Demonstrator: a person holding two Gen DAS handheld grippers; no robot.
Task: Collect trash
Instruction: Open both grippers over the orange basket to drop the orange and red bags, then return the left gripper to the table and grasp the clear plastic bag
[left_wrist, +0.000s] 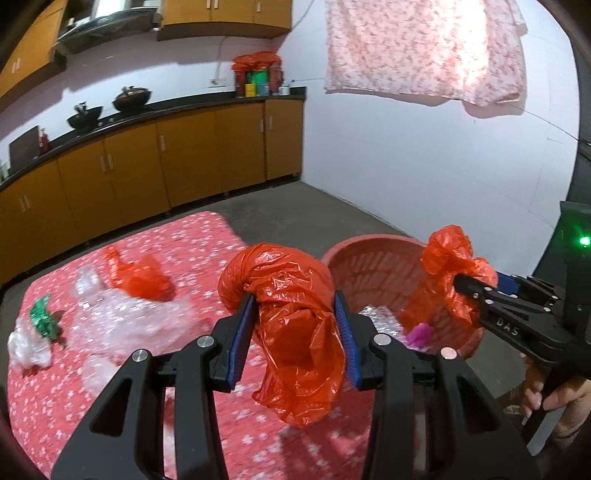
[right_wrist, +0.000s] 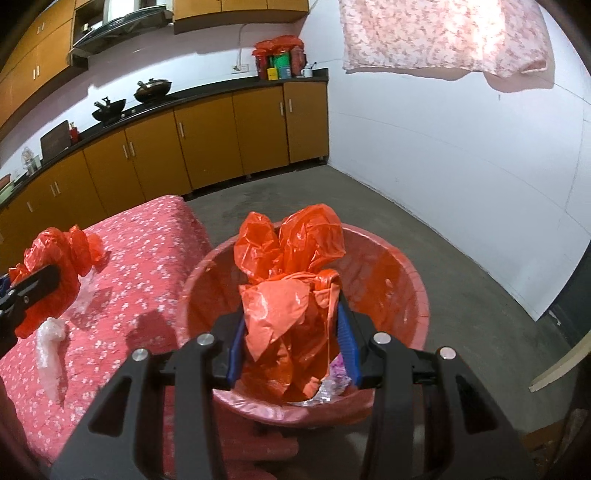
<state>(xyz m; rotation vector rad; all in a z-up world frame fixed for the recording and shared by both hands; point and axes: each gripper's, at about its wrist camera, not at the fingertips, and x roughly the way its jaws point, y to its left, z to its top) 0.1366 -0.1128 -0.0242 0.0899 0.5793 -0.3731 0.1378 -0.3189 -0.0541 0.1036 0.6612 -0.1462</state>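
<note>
My left gripper (left_wrist: 295, 314) is shut on a crumpled red plastic bag (left_wrist: 291, 325) and holds it above the pink flowered table (left_wrist: 184, 406), left of the red basket (left_wrist: 369, 258). My right gripper (right_wrist: 291, 328) is shut on another red plastic bag (right_wrist: 291, 280) and holds it over the red basket (right_wrist: 406, 295). The right gripper with its bag (left_wrist: 454, 280) also shows in the left wrist view. On the table lie a third red bag (left_wrist: 140, 277), clear plastic wrap (left_wrist: 122, 321), a green wrapper (left_wrist: 42, 317) and a white wad (left_wrist: 27, 347).
The basket holds clear plastic and a pink scrap (left_wrist: 419, 332). More clear plastic (right_wrist: 50, 354) lies on the table's near side. Orange kitchen cabinets (left_wrist: 147, 166) with pots line the far wall. A pink cloth (left_wrist: 424, 48) hangs on the white wall. The floor is grey concrete (right_wrist: 461, 277).
</note>
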